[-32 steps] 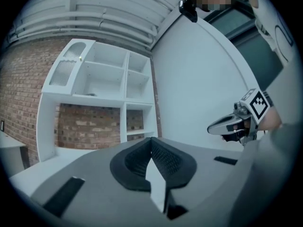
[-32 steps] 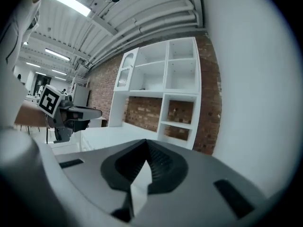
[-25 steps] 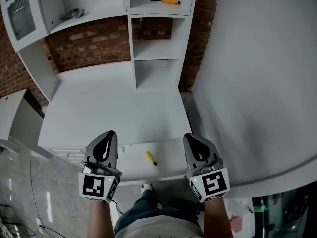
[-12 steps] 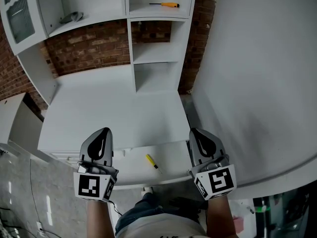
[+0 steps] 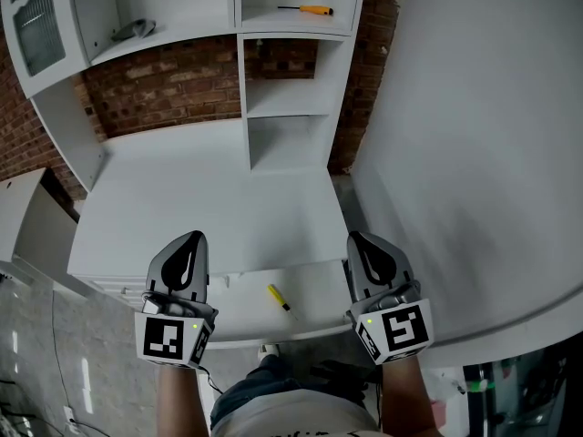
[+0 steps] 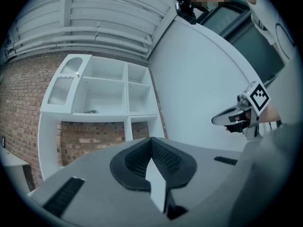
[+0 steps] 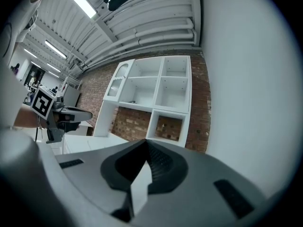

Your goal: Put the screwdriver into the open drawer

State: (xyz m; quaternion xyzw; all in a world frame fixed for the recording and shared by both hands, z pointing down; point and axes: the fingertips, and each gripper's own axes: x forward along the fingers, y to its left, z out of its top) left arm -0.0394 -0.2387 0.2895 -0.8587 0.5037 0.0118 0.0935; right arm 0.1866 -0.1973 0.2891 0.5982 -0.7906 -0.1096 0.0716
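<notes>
A small yellow screwdriver (image 5: 280, 297) lies on the floor of the open white drawer (image 5: 314, 291), which is pulled out under the desk front. A second screwdriver (image 5: 308, 9), with an orange handle, rests on the top right shelf. My left gripper (image 5: 189, 240) hovers over the drawer's left end, shut and empty. My right gripper (image 5: 360, 239) hangs over the drawer's right end, also shut with nothing in it. Both point roughly level toward the shelves. The left gripper view shows its jaws (image 6: 151, 141) closed together, and the right gripper view shows the same (image 7: 146, 143).
The white desk top (image 5: 209, 198) stretches ahead to a brick wall and a white shelf unit (image 5: 287, 107). A grey object (image 5: 132, 31) lies on the upper left shelf. A large white panel (image 5: 474, 153) fills the right side. A glazed cabinet door (image 5: 36, 25) stands at the top left.
My right gripper has lifted slightly. The left gripper has hardly shifted. The yellow screwdriver lies in the same spot in the drawer.
</notes>
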